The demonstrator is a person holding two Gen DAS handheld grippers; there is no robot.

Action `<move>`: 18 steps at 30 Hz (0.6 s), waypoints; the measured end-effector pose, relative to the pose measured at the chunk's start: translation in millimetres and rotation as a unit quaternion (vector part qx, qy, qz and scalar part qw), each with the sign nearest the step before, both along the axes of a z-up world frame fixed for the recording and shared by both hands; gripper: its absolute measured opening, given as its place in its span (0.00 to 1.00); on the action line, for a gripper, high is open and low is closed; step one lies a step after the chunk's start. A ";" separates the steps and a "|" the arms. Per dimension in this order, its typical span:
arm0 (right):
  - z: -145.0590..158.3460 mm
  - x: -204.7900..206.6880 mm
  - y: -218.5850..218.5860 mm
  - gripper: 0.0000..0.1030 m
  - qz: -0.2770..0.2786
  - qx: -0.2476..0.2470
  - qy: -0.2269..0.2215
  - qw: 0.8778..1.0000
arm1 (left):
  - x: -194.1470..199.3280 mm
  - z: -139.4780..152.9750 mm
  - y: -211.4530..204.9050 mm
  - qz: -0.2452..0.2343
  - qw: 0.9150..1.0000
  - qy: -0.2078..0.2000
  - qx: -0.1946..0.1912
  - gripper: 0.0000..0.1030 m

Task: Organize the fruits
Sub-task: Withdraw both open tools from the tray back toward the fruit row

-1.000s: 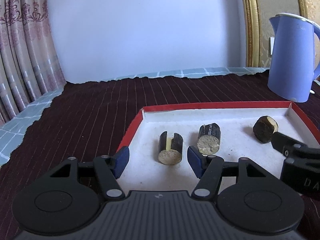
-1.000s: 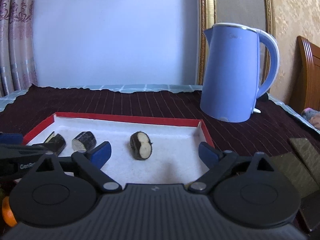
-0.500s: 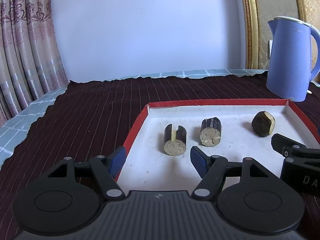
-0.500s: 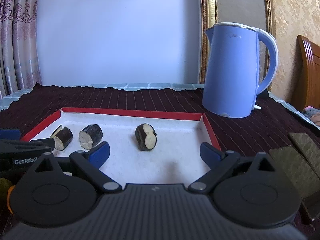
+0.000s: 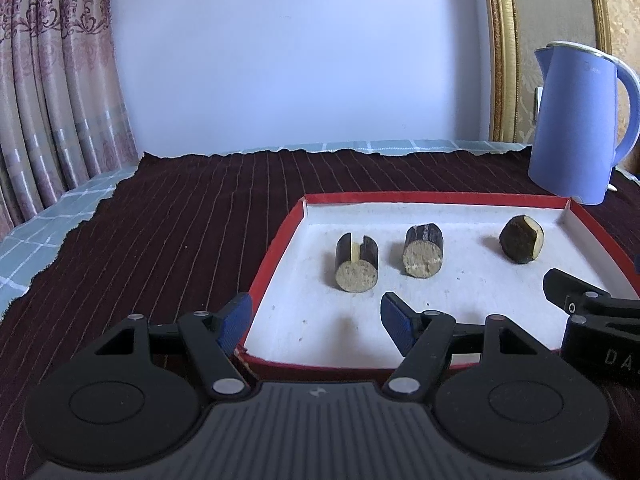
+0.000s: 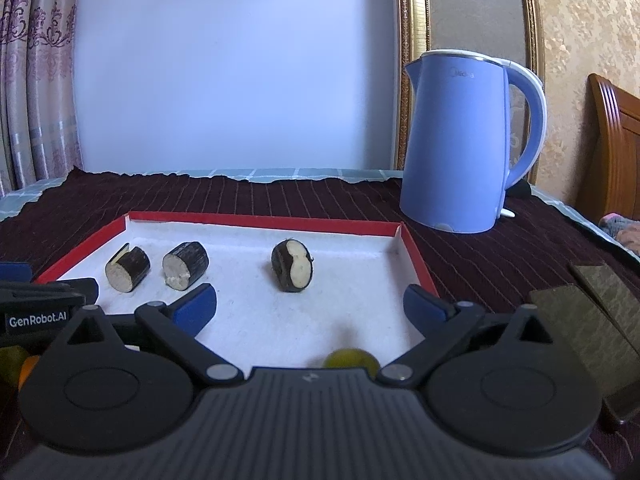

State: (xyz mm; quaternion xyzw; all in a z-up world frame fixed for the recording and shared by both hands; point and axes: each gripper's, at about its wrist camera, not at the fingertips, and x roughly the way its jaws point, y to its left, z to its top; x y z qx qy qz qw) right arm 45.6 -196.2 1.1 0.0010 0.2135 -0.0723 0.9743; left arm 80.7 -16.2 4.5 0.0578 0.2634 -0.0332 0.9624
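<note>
Fruit pieces [image 6: 292,265], three, lie apart in tray [image 6: 260,222]; kettle [image 6: 456,148] at 2 o'clock. Left gripper [image 5: 316,322] and right gripper [image 6: 310,310] both spread apart, empty.

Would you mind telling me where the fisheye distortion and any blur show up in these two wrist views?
Left wrist view: the curtain and gold frame bow outward at the edges; the three cut pieces in the tray are sharp. Right wrist view: the kettle is sharp and the frame leans, while the green fruit near the lens is blurred.

Pale wall [image 5: 300,60] (curtain [image 5: 52,100] beside)
</note>
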 end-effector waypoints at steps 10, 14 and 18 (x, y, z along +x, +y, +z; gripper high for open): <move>0.6 -14.9 4.3 1.00 0.000 0.000 -0.009 1.000 | -11.7 -2.3 7.1 -0.001 1.000 0.002 -0.008 0.69; -0.1 -22.0 3.2 1.00 -0.001 0.008 -0.009 1.000 | -20.6 -2.1 12.4 0.000 1.000 -0.001 -0.015 0.69; -0.7 -30.6 0.8 1.00 0.000 0.020 -0.005 1.000 | -34.8 -1.5 19.5 0.003 1.000 -0.013 -0.023 0.77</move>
